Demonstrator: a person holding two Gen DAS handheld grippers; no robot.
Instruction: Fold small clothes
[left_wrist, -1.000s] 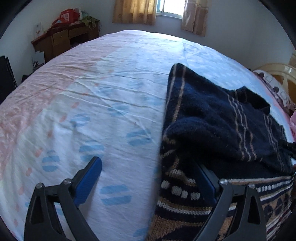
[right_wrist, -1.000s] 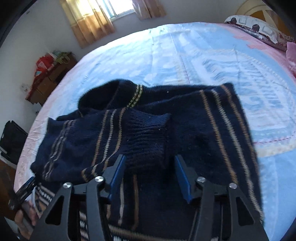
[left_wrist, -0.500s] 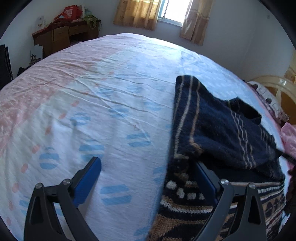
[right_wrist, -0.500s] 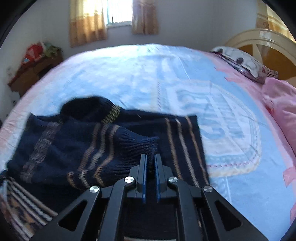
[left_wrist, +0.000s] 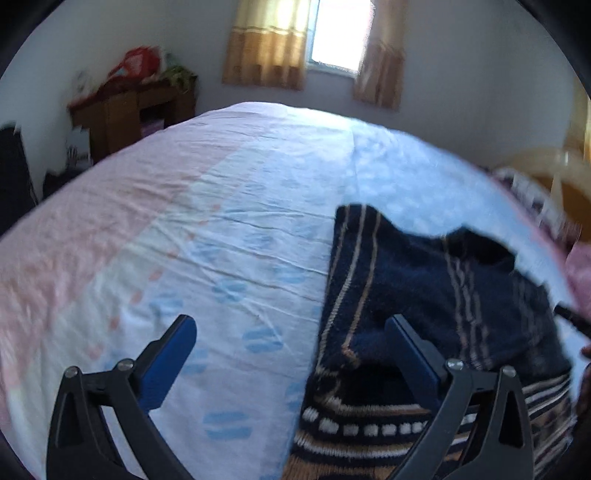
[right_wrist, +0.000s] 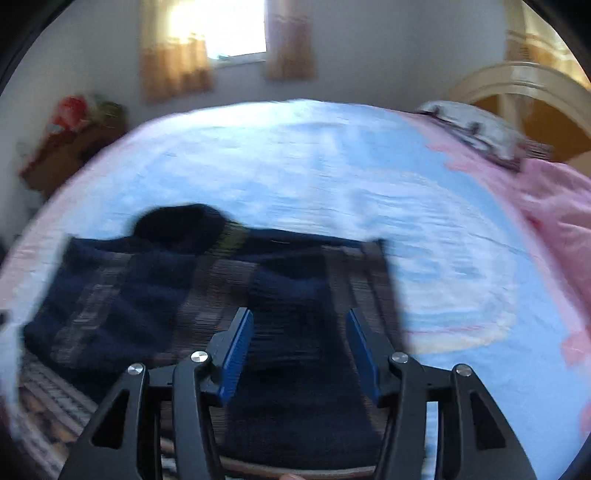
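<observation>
Knitwear fills the lower part of both my views: a dark navy sweater (left_wrist: 424, 288) with thin tan stripes lies on the bed, over the pale blue and pink printed sheet (left_wrist: 229, 229). Its patterned hem band, with white blocks and tan bands, shows at the bottom of my left view.

My left gripper (left_wrist: 291, 339) stands wide open. One blue pad (left_wrist: 168, 363) hangs over bare sheet, the other over the sweater's left edge, and neither presses on anything that I can see.

My right gripper (right_wrist: 300, 345) is partly open above the middle of the sweater (right_wrist: 155, 288); its jaws have just been opening. Dark knit lies between and beneath the blue pads (right_wrist: 236, 354), but they do not clamp it. This view is smeared by motion, so I cannot tell whether fabric brushes the pads.

Beyond the bed I see a curtained window (left_wrist: 332, 37), a brown wooden desk (left_wrist: 129, 110) with red clutter on top, and a pink blanket (right_wrist: 554, 221) near the cream headboard (right_wrist: 517, 81).
</observation>
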